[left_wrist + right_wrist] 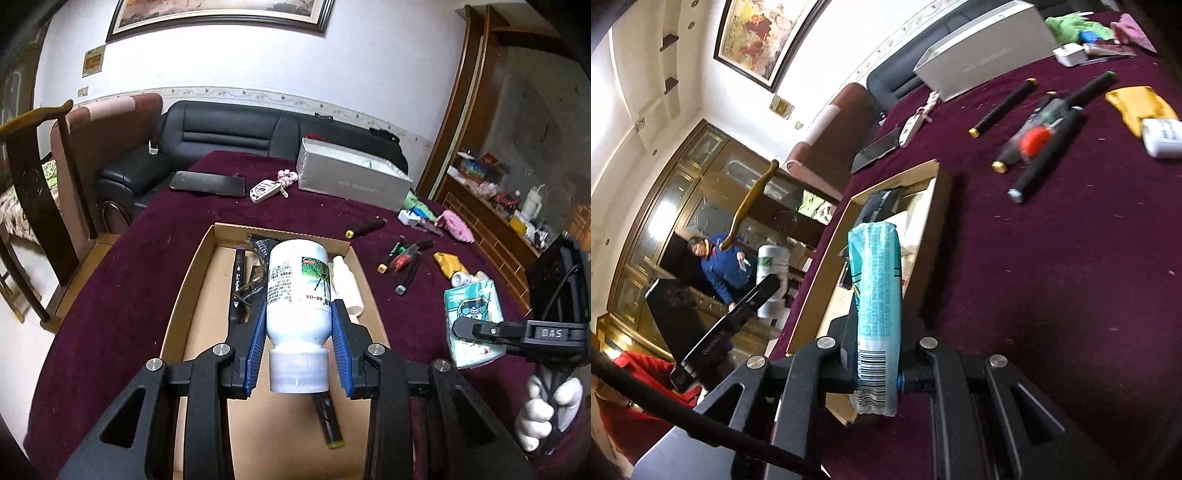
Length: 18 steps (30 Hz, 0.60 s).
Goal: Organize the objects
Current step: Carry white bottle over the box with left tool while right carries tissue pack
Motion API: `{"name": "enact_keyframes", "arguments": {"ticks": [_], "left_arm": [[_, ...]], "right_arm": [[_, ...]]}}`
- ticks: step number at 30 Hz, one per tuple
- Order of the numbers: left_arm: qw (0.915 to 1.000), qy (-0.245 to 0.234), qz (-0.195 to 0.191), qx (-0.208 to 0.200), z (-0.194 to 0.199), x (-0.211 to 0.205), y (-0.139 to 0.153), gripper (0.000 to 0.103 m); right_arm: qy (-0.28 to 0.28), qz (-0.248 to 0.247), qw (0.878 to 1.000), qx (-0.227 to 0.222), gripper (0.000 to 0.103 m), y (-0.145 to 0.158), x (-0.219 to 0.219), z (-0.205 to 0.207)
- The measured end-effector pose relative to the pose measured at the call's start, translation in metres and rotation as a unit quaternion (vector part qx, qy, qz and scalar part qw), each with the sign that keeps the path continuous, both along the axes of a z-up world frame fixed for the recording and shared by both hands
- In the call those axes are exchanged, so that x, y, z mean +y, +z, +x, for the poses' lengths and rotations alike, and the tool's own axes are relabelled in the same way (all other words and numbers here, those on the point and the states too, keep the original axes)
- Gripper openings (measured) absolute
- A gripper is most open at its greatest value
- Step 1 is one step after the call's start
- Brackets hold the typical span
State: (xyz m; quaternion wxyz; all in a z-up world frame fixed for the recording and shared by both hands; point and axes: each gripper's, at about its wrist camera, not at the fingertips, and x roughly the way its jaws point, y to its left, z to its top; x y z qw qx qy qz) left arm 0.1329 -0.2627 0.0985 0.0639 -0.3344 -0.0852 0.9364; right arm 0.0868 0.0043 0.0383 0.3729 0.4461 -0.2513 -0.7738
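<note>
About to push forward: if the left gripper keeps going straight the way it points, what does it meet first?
Likely the cardboard box: the white bottle held by the left gripper leads, over the items inside it. Depth is unclear.

A: Bottle [297, 291]?
B: Glossy white plastic, ribbed cap, printed paper label.
A: Box [192, 280]?
B: Matt brown cardboard.
A: Worktop [122, 295] cover?
B: Maroon napped cloth, linty.
A: Tissue pack [877, 295]?
B: Shiny teal plastic film.
</note>
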Motion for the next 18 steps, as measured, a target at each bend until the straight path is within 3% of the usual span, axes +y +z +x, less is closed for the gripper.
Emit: {"name": "enact_keyframes", "arguments": {"ticks": [13, 18], "left_arm": [[0.9954, 0.035, -0.038, -0.081, -0.009, -0.032, -0.046, 0.029], [0.9930, 0.038, -0.041, -0.104, -0.016, -0.042, -0.062, 0.029]], "right_arm": [[0.108, 0.023, 0.992, -0.067, 0.011, -0.030, -0.105, -0.007], [0.132, 0.053, 0.988, -0.055, 0.011, -0.029, -0.145, -0.008]]}}
